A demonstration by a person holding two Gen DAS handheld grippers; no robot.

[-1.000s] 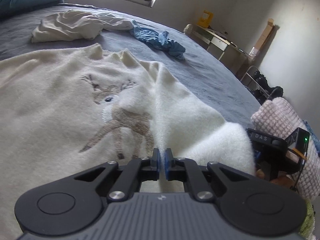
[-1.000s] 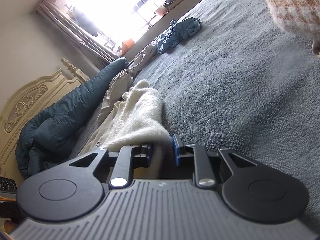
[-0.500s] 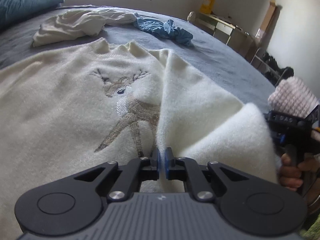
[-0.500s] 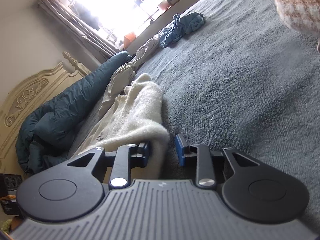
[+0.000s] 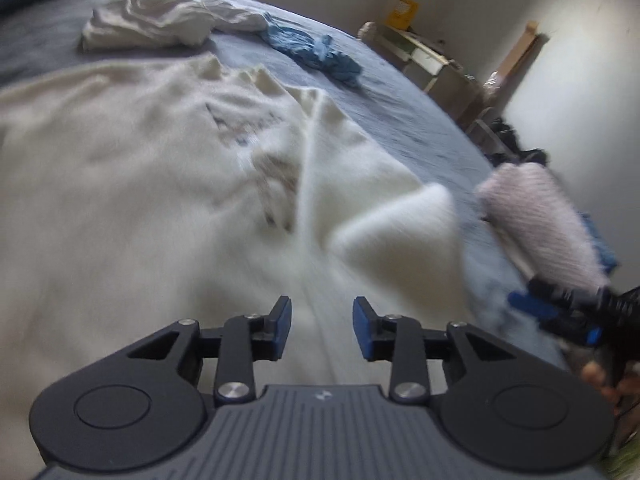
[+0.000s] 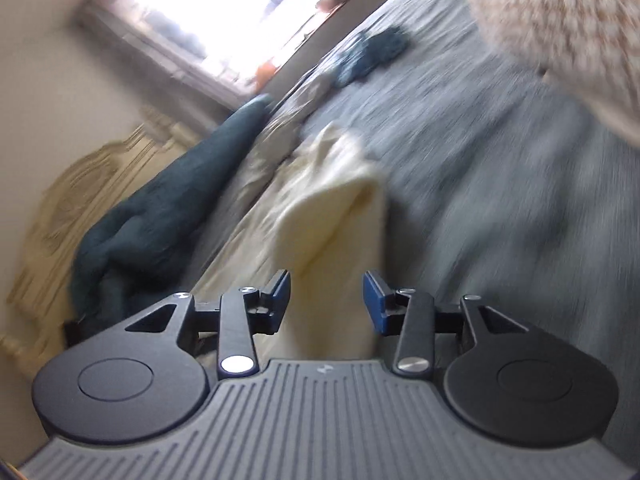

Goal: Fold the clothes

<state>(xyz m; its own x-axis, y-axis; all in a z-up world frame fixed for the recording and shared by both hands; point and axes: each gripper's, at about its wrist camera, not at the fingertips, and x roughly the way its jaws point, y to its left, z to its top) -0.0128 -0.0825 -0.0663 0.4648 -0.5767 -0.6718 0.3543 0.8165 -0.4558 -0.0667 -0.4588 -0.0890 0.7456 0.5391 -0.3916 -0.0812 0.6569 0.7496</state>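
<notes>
A grey-covered bed [image 5: 420, 128] fills the room, with a cream sweater [image 5: 120, 184] spread flat across it, one side folded over the deer design. The left gripper [image 5: 322, 326] hangs over the sweater, its jaws opening with nothing pinched; the right gripper [image 6: 326, 300] is opening too, the folded edge lying loose between its pads

we see: sweater [image 5: 120, 184] fluffy cream fleece | bed [image 5: 420, 120] grey matt rough-woven cover | left gripper [image 5: 322, 326] matt black plastic
</notes>
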